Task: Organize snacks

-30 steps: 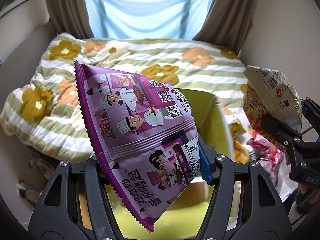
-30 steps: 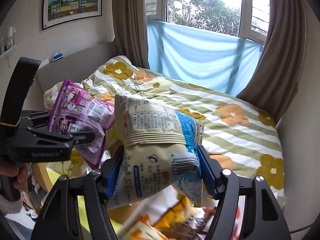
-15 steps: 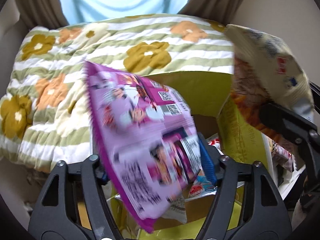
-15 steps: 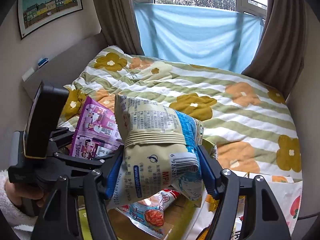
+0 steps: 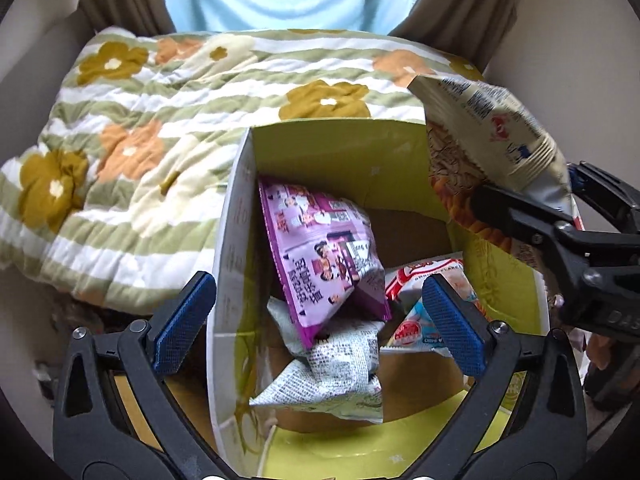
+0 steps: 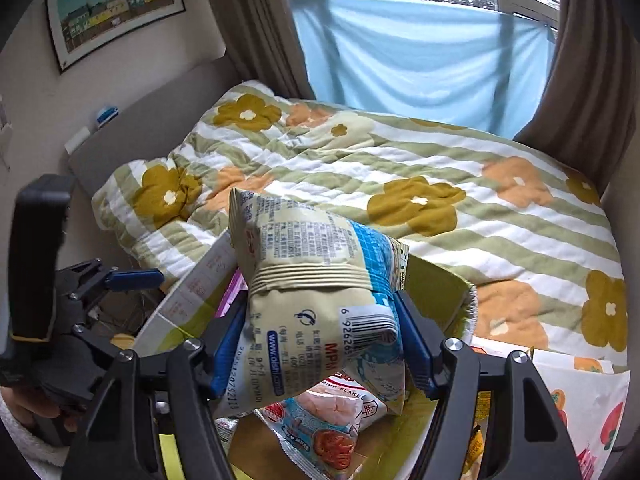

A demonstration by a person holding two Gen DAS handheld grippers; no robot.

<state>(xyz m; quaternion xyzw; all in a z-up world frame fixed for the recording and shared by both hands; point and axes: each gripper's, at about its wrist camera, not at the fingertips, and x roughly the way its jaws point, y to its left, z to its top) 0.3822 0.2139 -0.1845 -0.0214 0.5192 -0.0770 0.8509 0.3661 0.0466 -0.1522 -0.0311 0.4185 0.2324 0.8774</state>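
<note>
An open yellow-green cardboard box [image 5: 336,148] stands by the bed. A purple snack bag [image 5: 320,256] lies loose inside it, on a white printed bag [image 5: 332,376] and beside a red-and-blue shrimp flake bag [image 5: 416,312]. My left gripper [image 5: 316,324] is open and empty above the box. My right gripper [image 6: 320,348] is shut on a cream and blue snack bag [image 6: 316,300] and holds it over the box's right side; that bag also shows in the left wrist view [image 5: 492,140]. The shrimp flake bag [image 6: 320,428] lies under it.
A bed with a striped flower quilt [image 5: 160,128] lies behind the box. Curtains and a blue sheet [image 6: 420,56] hang at the window. A white printed bag [image 6: 580,408] lies right of the box. The left gripper [image 6: 80,292] shows at left.
My left gripper has opened and let go of the purple bag, which has dropped into the box. Both grippers have moved over the box and tilted down.
</note>
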